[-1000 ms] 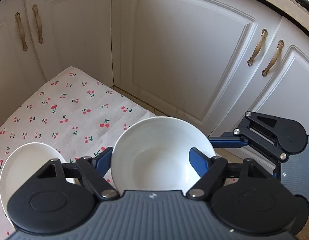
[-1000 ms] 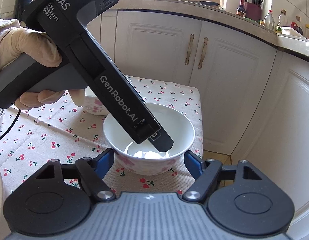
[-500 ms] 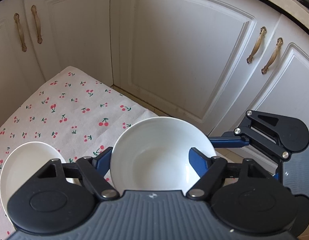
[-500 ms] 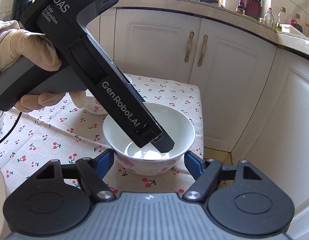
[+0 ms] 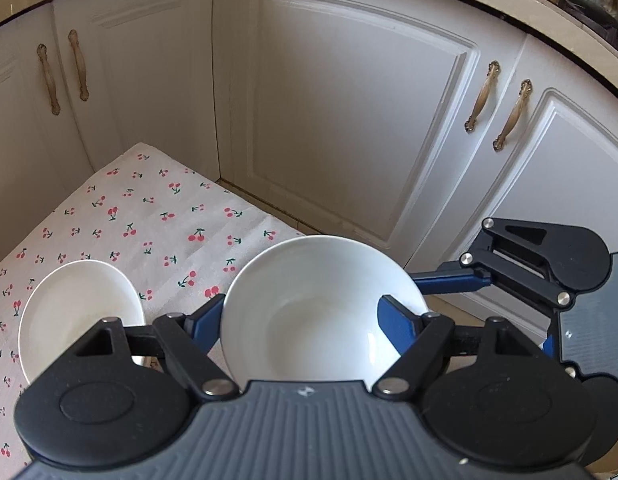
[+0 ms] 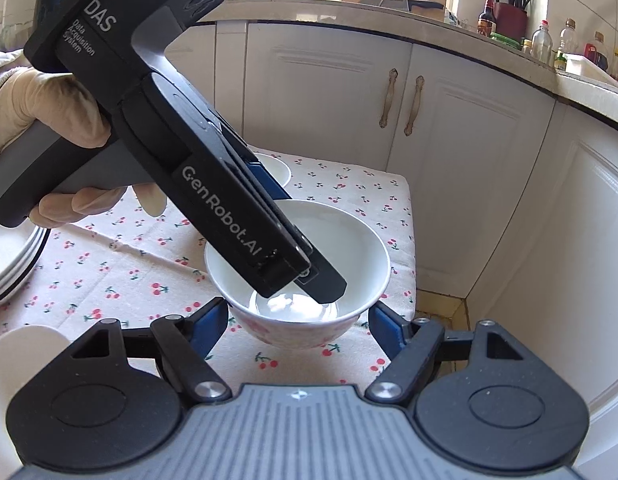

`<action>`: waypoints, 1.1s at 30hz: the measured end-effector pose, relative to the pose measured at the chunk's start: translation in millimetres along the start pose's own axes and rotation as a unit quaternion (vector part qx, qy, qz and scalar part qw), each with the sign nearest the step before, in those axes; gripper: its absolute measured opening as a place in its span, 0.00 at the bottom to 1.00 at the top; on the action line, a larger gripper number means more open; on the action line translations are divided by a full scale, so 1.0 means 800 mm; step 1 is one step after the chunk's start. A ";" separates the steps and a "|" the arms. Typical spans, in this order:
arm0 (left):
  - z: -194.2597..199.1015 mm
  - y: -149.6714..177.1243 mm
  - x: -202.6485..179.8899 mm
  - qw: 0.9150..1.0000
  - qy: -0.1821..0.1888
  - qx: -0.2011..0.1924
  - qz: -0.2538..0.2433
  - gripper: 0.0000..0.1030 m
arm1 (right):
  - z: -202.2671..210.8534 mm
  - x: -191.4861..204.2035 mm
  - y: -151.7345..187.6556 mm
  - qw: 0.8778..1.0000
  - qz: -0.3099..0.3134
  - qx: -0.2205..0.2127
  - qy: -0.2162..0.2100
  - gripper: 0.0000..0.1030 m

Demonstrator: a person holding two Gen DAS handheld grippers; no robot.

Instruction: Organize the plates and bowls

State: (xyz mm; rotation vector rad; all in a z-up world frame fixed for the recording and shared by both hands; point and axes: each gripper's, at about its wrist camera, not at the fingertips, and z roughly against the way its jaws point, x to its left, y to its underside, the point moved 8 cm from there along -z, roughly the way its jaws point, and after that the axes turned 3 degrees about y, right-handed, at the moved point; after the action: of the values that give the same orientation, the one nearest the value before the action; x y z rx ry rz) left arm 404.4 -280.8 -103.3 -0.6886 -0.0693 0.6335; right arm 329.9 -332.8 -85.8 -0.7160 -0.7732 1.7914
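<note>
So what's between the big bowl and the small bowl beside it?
In the left wrist view: bare cherry-print cloth, plus a blue finger of the left gripper crossing the gap beside the big bowl rim.

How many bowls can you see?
2. The big bowl is between the right tongs; the small bowl stands apart from it on the cherry cloth. A white shape in the corner might be another.
</note>
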 end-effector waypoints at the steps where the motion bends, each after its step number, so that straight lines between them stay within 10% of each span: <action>1: 0.006 0.002 -0.004 1.000 -0.001 -0.002 0.000 0.77 | 0.006 0.003 0.000 1.000 0.000 0.000 -0.001 0.79; 33: 0.141 0.102 -0.081 0.999 -0.021 -0.039 -0.001 0.78 | 0.133 0.117 0.002 0.999 0.028 -0.002 -0.018 0.79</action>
State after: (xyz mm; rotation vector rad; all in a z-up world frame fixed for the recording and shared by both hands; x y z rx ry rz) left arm 279.6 -204.4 -56.1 -0.7509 -0.1346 0.6468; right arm 218.3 -263.2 -31.7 -0.7154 -0.7879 1.8573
